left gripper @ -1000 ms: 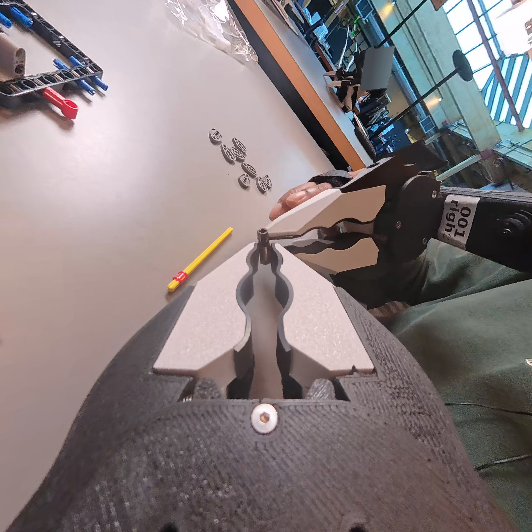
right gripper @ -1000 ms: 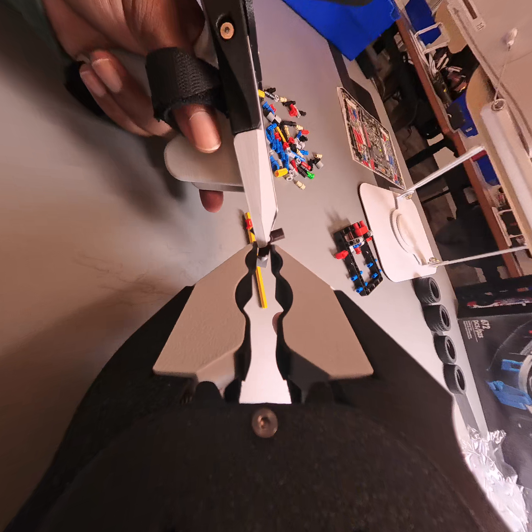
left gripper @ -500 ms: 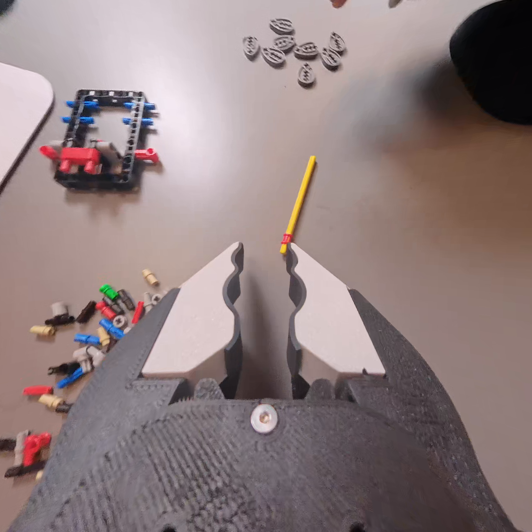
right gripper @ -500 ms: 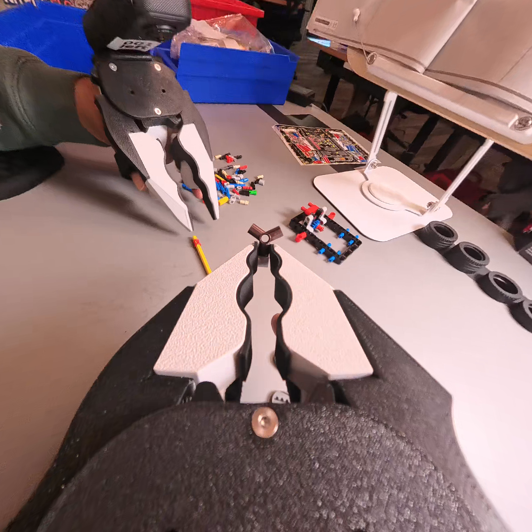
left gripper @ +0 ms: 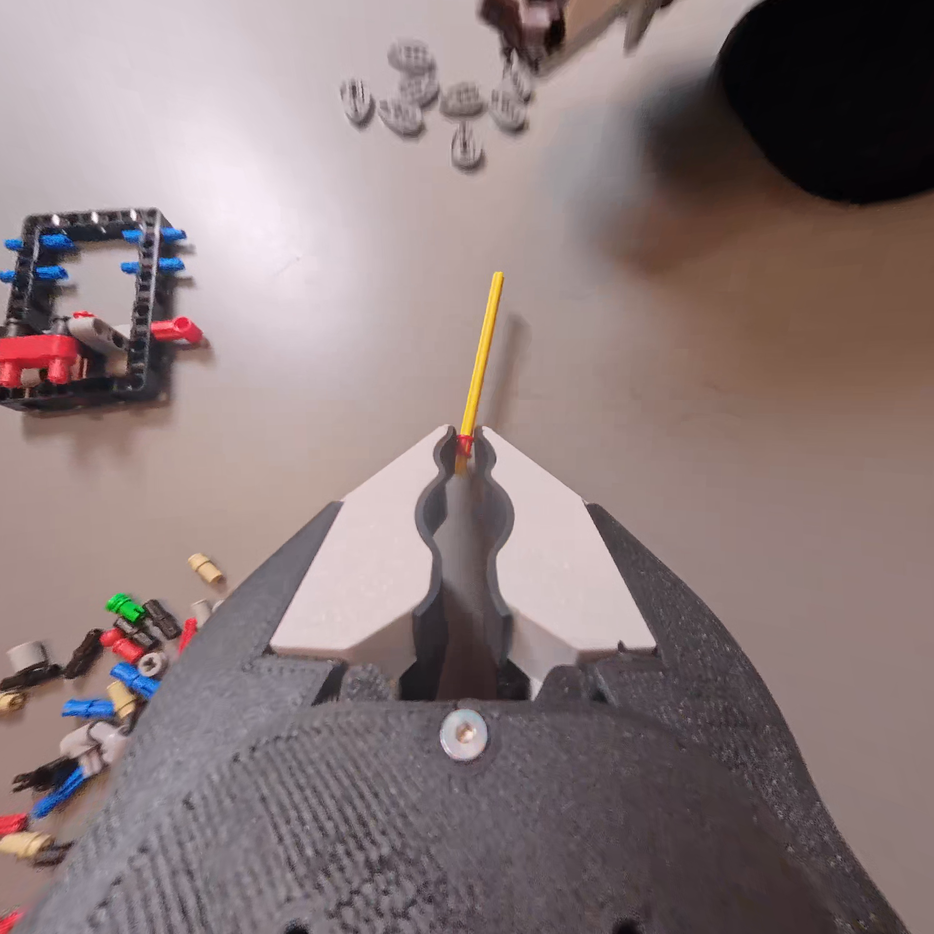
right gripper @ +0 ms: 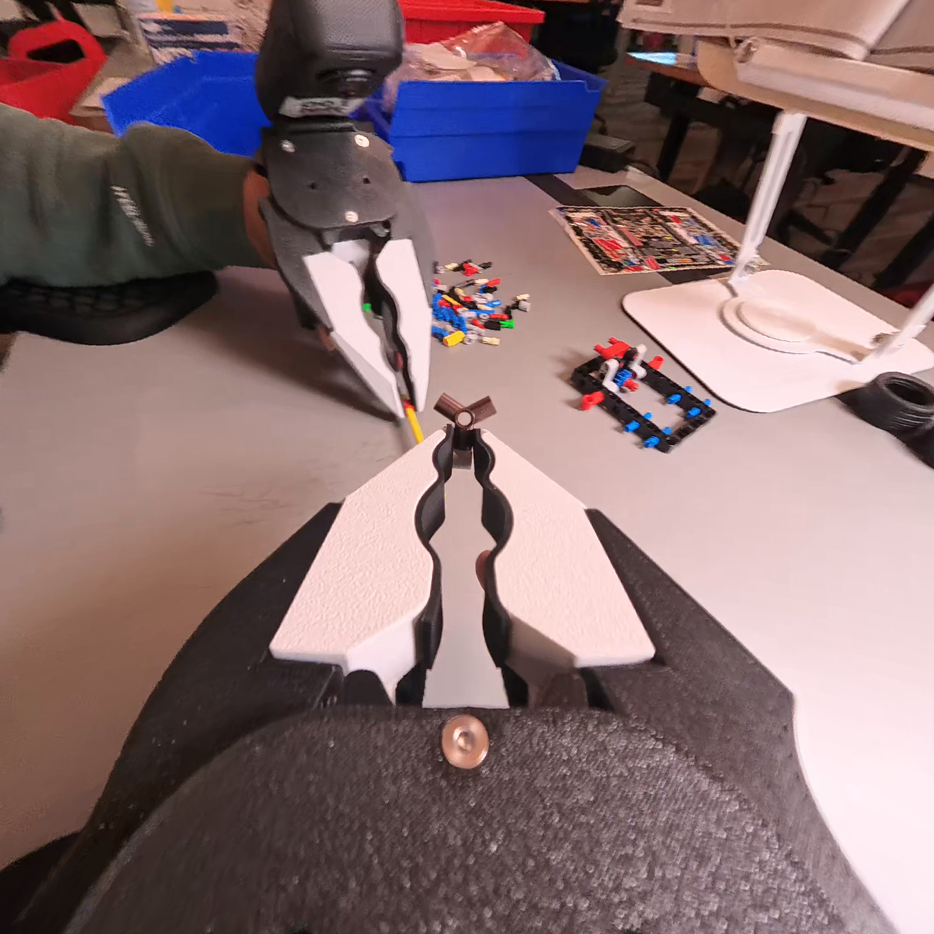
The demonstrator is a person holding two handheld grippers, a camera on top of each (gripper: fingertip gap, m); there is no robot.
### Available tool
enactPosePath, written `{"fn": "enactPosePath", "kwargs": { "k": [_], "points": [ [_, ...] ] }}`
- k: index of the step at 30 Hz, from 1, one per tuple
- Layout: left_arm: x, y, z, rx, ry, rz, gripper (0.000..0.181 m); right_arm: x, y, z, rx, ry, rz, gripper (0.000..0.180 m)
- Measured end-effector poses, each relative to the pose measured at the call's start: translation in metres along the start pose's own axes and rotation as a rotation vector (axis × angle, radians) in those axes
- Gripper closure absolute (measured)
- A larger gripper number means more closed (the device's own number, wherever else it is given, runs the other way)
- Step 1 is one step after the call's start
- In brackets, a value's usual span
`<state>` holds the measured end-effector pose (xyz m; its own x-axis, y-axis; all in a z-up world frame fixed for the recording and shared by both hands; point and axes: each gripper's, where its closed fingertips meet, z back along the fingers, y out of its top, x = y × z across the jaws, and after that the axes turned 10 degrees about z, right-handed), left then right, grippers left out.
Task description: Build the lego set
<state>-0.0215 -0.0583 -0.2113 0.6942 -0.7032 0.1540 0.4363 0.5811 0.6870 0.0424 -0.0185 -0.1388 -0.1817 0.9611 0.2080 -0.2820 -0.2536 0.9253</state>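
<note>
My left gripper [left gripper: 465, 438] is shut on the near end of a long yellow axle [left gripper: 482, 354], at its small red bush [left gripper: 464, 445]; the axle points away over the table. The right wrist view shows this gripper [right gripper: 408, 402] tip-down with the yellow axle [right gripper: 414, 423] at its tips. My right gripper [right gripper: 462, 438] is shut on a dark brown three-armed connector [right gripper: 462, 415], held above the table; two arms stick out past the fingertips. A black frame with blue pins and red parts [left gripper: 86, 308] lies at the left, and shows in the right wrist view [right gripper: 644, 397] at the right.
A heap of small mixed pieces [left gripper: 96, 672] lies at the lower left, also seen in the right wrist view [right gripper: 472, 313]. Several grey discs [left gripper: 434, 103] lie ahead. A white lamp base [right gripper: 773, 333], black tyres [right gripper: 904, 402], an instruction sheet [right gripper: 652, 240] and blue bins [right gripper: 485, 126] stand beyond. The gap from one gripper's tips to the other's is roughly 11 centimeters.
My left gripper let go of the brown connector, opened, swung down to the table and shut on the yellow axle's red-bushed end. My right gripper kept the connector.
</note>
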Motion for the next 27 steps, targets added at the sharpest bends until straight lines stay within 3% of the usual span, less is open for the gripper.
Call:
{"fn": "enactPosePath", "kwargs": {
  "k": [6,10,15,27],
  "points": [
    [0.026,0.039,0.036,0.297,-0.195,0.136,0.175,-0.018,0.016,0.009,0.152,0.153,-0.072,0.175],
    [0.041,0.053,0.053,0.384,-0.273,0.173,0.175,-0.021,0.03,0.011,0.257,0.217,-0.175,0.175],
    [0.047,0.052,0.052,0.361,-0.266,0.163,0.175,-0.027,0.044,0.016,0.357,0.3,-0.266,0.175],
    [0.05,0.052,0.053,0.343,-0.278,0.206,0.175,-0.034,0.048,0.019,0.391,0.378,-0.309,0.175]
  ]
}}
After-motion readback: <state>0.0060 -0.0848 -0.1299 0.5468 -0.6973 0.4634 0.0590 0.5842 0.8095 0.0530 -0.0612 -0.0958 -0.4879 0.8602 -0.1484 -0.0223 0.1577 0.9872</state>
